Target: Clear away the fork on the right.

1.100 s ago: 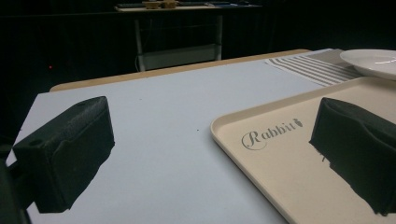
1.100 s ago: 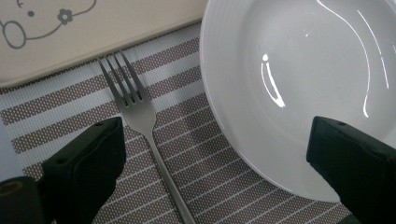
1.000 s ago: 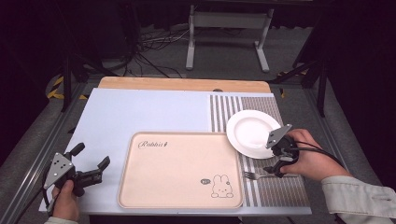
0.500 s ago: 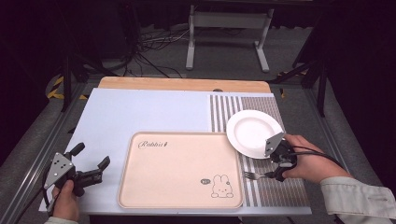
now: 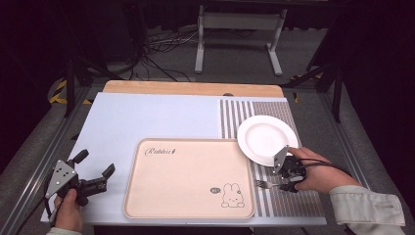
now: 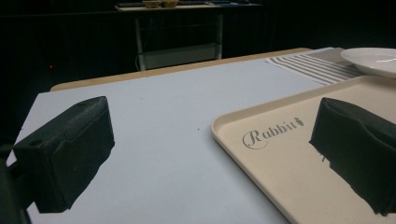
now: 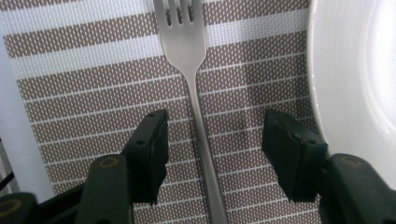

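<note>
A metal fork (image 7: pixel 194 79) lies on the striped brown-and-white placemat (image 7: pixel 84 84), its tines pointing away from the camera. My right gripper (image 7: pixel 212 140) is open and low over the mat, one jaw on each side of the fork's handle, apart from it. In the high view the fork (image 5: pixel 266 184) lies just left of the right gripper (image 5: pixel 289 178), below the white plate (image 5: pixel 264 138). My left gripper (image 5: pixel 93 171) is open at the table's front left corner, held above the pale blue mat (image 6: pixel 154 116) with nothing between its jaws.
A beige tray (image 5: pixel 188 176) printed with "Rabbit" and a bunny lies in the front middle; its corner (image 6: pixel 280 154) is near the left gripper's right jaw. The white plate's rim (image 7: pixel 345 93) is close beside the right gripper. A metal stand (image 5: pixel 240 34) is beyond the table.
The right gripper has come down and toward the table's front, from beside the plate to over the fork's handle. The left gripper has stayed in place.
</note>
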The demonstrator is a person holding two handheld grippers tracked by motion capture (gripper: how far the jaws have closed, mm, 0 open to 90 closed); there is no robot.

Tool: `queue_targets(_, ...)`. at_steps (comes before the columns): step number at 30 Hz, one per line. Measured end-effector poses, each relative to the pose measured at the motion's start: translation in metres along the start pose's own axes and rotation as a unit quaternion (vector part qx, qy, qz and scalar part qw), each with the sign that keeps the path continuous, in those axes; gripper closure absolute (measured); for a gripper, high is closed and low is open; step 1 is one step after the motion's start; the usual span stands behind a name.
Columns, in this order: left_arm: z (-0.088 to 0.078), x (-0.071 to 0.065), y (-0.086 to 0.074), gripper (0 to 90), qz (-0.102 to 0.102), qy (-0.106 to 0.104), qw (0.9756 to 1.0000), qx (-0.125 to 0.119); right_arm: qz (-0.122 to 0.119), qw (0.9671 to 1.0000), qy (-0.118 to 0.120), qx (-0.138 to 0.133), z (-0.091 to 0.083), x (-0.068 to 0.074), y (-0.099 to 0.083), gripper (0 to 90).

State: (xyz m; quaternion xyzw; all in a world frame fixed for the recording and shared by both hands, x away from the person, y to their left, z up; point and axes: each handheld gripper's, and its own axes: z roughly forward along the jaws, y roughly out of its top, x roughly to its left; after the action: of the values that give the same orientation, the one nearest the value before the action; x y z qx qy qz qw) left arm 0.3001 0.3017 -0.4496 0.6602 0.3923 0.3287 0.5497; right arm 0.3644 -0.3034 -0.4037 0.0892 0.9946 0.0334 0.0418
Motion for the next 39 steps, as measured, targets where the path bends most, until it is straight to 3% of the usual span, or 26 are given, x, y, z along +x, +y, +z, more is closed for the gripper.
queue_targets(7,-0.0001,0.0003,0.0000,0.3,-0.002,0.000,1.0000,-0.001,-0.015,0.9989,0.010,0.043,0.0037,-0.0026,0.0000,55.4)
queue_targets(22,0.0000,0.0004,0.0002,0.3,-0.003,0.000,1.0000,0.000,-0.044,0.9961,0.023,0.073,0.0062,-0.0019,0.0026,81.1)
queue_targets(39,-0.0004,0.0007,0.0004,0.3,-0.003,0.001,1.0000,0.000,-0.070,0.9944,0.021,0.076,0.0096,-0.0004,0.0023,84.4)
